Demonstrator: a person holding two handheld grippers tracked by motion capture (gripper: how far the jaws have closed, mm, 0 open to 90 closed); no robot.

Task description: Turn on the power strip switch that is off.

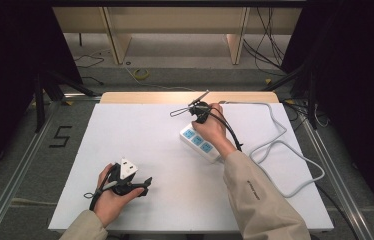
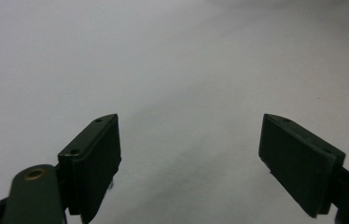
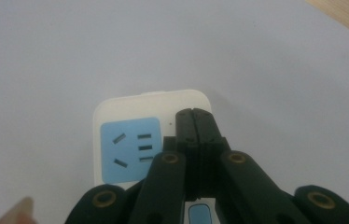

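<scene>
In the high view my left gripper (image 1: 145, 184) is resting lower left while the power strip (image 1: 199, 143) is lying mid-frame; in the left gripper view its jaws are gaping wide; in the right gripper view my right gripper (image 3: 194, 114) is pressing, jaws closed together, on the strip.

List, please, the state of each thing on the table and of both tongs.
Left tongs: open, nothing between them, over bare table.
Right tongs: shut, empty, tips over the power strip.
Power strip: lying flat, visible sockets empty.
White cable: loose, looped on the table.
</scene>
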